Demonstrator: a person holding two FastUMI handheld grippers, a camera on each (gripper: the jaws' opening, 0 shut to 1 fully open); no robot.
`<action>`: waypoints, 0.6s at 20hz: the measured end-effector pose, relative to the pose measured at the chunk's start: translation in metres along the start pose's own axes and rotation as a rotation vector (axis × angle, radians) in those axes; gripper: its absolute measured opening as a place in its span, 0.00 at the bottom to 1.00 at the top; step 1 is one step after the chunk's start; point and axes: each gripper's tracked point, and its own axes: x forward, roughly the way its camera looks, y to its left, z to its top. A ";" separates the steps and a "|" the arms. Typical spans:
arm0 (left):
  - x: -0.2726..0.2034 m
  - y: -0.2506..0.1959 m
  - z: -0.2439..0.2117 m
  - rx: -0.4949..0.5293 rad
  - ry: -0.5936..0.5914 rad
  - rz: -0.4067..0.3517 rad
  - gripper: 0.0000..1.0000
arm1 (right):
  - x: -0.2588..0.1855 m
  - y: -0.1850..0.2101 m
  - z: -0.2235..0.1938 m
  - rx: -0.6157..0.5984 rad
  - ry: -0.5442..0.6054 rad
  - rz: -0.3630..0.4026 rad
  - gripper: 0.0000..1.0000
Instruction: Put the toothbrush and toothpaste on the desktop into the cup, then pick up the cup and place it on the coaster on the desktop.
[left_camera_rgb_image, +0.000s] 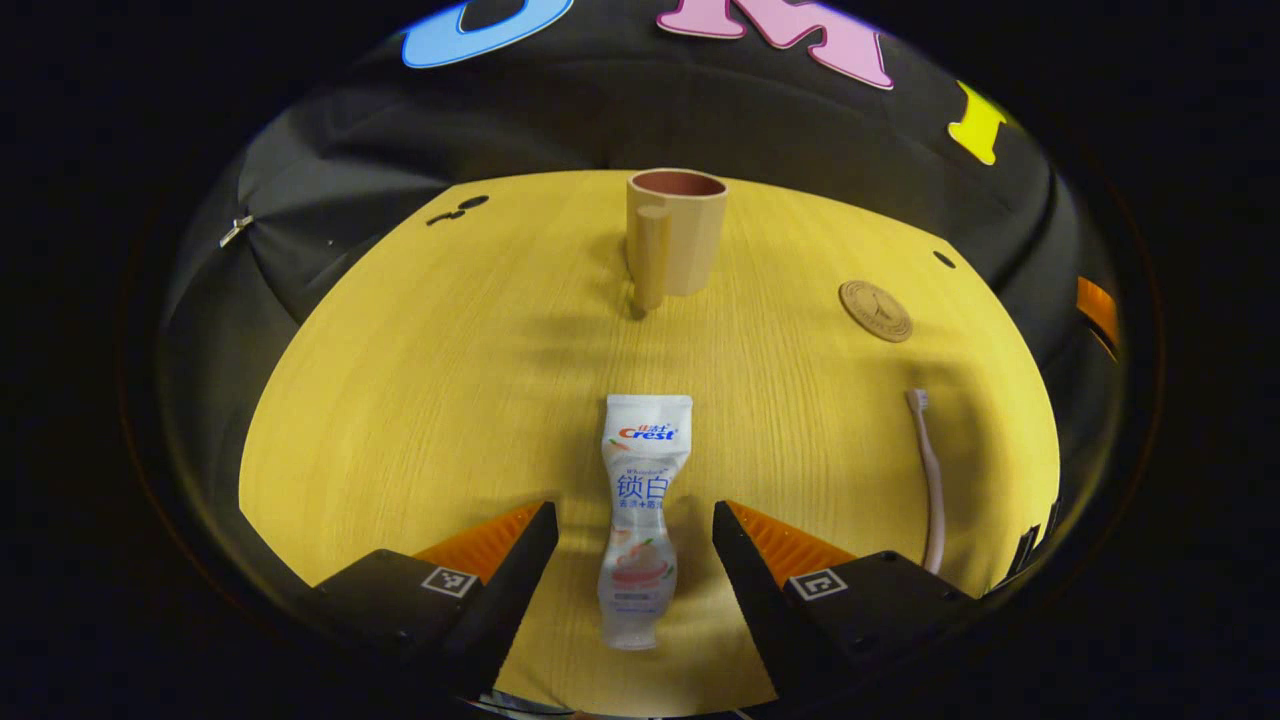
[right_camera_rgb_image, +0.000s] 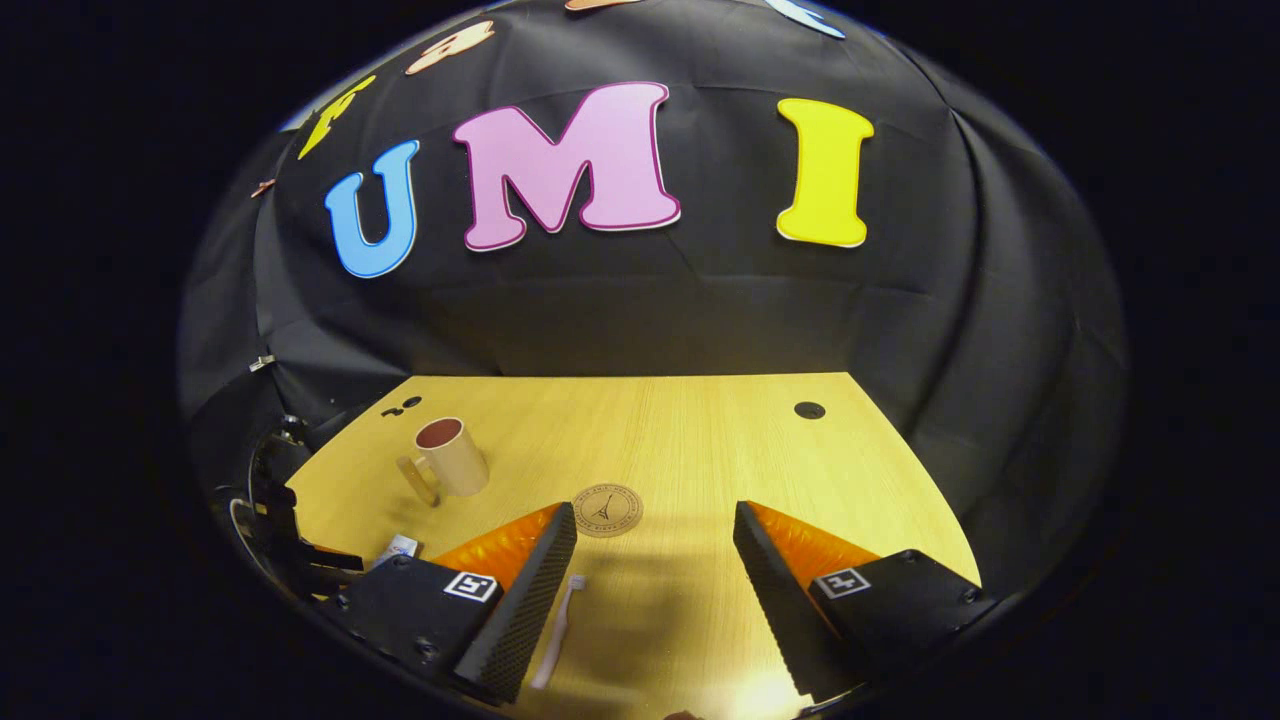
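In the left gripper view a white toothpaste tube (left_camera_rgb_image: 640, 510) lies flat on the yellow wooden desktop (left_camera_rgb_image: 430, 400), its near half between the spread fingers of my left gripper (left_camera_rgb_image: 636, 538), which is open and not touching it. A beige cup (left_camera_rgb_image: 677, 232) with a handle stands upright beyond it. A pink toothbrush (left_camera_rgb_image: 930, 480) lies to the right, and a round brown coaster (left_camera_rgb_image: 875, 310) sits farther back. In the right gripper view my right gripper (right_camera_rgb_image: 655, 550) hangs open above the desktop. The toothbrush (right_camera_rgb_image: 558, 630) lies just inside its left finger, with the coaster (right_camera_rgb_image: 606, 509) ahead and the cup (right_camera_rgb_image: 450, 457) to the left.
Black cloth walls close in the desk at the back and sides. Small dark holes mark the desktop near its far corners (right_camera_rgb_image: 809, 410). The other gripper (right_camera_rgb_image: 290, 540) shows at the left edge of the right gripper view, with the toothpaste's end (right_camera_rgb_image: 400, 548) beside it.
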 end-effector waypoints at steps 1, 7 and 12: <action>0.005 0.000 -0.002 -0.004 0.017 0.000 0.97 | 0.003 -0.001 -0.003 0.004 0.010 0.003 0.98; 0.016 -0.006 0.000 0.030 0.077 -0.007 0.85 | 0.014 0.005 -0.026 0.041 0.068 0.043 0.99; 0.019 -0.019 0.001 0.062 0.104 -0.017 0.47 | 0.007 0.009 -0.055 0.021 0.144 0.042 0.99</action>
